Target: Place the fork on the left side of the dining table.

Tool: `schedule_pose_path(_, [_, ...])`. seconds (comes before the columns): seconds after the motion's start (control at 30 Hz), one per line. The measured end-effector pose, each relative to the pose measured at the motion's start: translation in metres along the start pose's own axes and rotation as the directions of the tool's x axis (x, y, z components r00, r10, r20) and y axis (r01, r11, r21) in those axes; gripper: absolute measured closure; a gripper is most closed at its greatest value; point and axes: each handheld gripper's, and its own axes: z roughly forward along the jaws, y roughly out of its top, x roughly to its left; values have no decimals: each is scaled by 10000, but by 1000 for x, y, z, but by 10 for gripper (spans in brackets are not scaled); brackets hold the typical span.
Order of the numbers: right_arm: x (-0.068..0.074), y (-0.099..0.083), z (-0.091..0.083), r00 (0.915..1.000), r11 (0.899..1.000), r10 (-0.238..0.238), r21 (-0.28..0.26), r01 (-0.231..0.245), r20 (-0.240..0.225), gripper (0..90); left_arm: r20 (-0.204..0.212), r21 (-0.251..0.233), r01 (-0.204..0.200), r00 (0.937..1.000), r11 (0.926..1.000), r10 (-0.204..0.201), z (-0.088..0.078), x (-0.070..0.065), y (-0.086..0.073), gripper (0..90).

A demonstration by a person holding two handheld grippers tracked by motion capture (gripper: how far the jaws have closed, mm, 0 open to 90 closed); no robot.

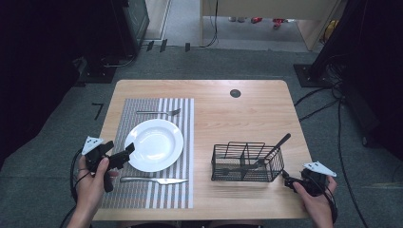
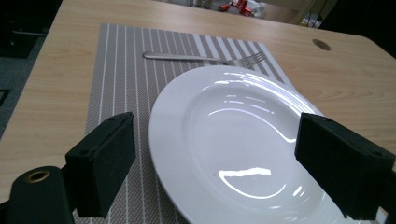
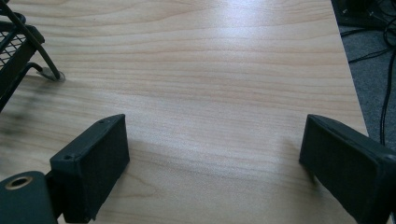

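Left gripper point(image 2: 212, 165) wide open, empty, over white plate point(image 2: 243, 140) on striped placemat point(image 2: 121, 70). Right gripper point(image 3: 212, 165) wide open, empty, beside wire caddy point(image 1: 247, 162).

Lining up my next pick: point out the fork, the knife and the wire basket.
fork point(image 1: 159, 112), high view, middle of handle.
knife point(image 1: 154, 180), high view, where handle meets blade.
wire basket point(image 1: 247, 173), high view, front wall.

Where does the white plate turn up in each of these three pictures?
High view: the white plate sits on the striped placemat, left of centre, between fork and knife.
Left gripper view: it lies close up between the open jaws.
Right gripper view: not in it.
Shared landmark: the wooden table; the fork also links the first two.
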Motion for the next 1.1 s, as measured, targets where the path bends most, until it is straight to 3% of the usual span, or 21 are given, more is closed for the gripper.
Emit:
schedule_pose_path(0.27, [0, 0, 0, 10000, 10000, 35, 7, -35, 17, 76, -256, 231, -3, 9997, 9997, 9, -11, 11, -22, 130])
schedule_pose_path(0.4, [0, 0, 0, 10000, 10000, 17, -1, -17, 19, 76, -629, 625, -494, 9966, 9968, 533, -12, 14, -30, 130])
schedule_pose_path(0.5, [0, 0, 0, 10000, 10000, 34, 7, -34, 18, 76, -996, 954, -864, 9904, 9917, 959, -10, 15, -35, 130])
schedule_pose_path(0.6, [0, 0, 0, 10000, 10000, 29, 1, -29, 34, 76, -1263, 1133, -944, 9860, 9891, 1086, -9, 19, -40, 130])
schedule_pose_path(0.87, [1, 0, 0, 10000, 10000, 59, 10, -59, 44, 76, -1808, 1799, -894, 9759, 9796, 1222, -1, 32, -55, 130])
schedule_pose_path(1.1, [1, 0, 0, 10000, 10000, 46, 4, -46, 46, 76, -2060, 2056, -784, 9710, 9755, 1214, 9, 40, -66, 129])
